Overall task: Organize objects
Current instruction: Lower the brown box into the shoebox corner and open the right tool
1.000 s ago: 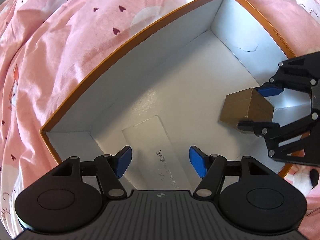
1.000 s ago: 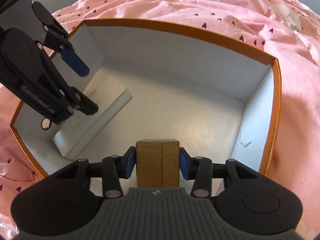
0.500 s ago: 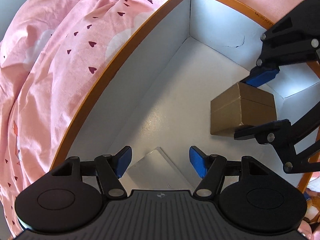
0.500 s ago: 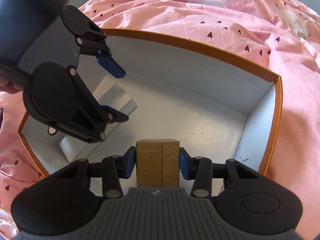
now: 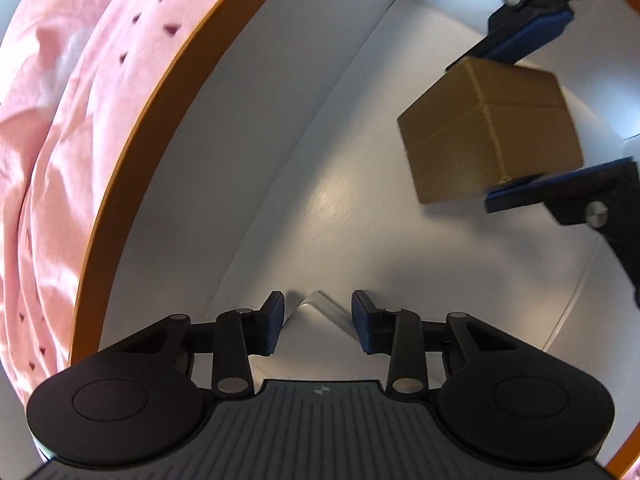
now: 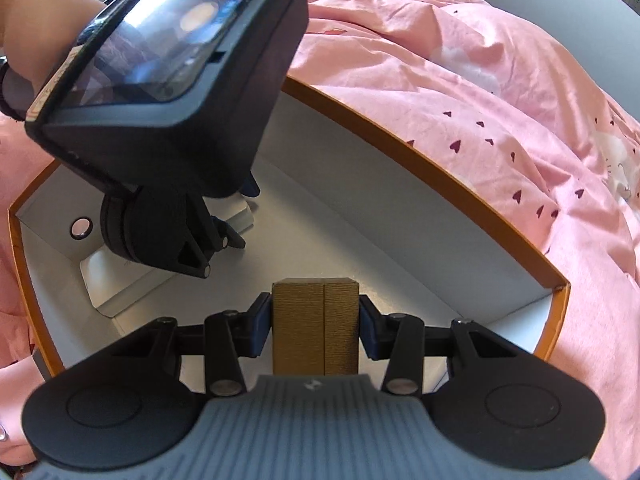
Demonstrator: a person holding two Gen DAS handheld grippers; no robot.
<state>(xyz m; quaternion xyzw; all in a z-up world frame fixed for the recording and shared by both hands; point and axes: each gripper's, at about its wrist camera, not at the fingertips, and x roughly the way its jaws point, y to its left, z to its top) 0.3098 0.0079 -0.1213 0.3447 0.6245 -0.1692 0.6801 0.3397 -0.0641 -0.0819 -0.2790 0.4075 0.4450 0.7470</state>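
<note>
A large box with an orange rim (image 5: 160,100) (image 6: 440,168) and white inside lies on pink bedding. At its left end lies a long flat white box (image 6: 116,288), whose near end (image 5: 316,304) shows between the left fingers. My left gripper (image 5: 318,322) (image 6: 240,214) points steeply down into that corner. Its jaws are closing, and the blue pads meet the sides of the white box's end. My right gripper (image 6: 315,326) (image 5: 540,116) is shut on a brown cardboard block (image 6: 316,328) (image 5: 488,132) and holds it over the big box's floor.
Pink bedding with small dark hearts (image 5: 60,120) (image 6: 480,80) surrounds the big box. A hand (image 6: 32,20) holds the left gripper's body, whose glossy back (image 6: 160,32) fills the upper left of the right wrist view. White floor (image 5: 320,200) lies between the two grippers.
The left gripper sank into the big box's left corner and its jaws narrowed from wide open onto the white box's end. The right gripper rolled a little, brown block still held.
</note>
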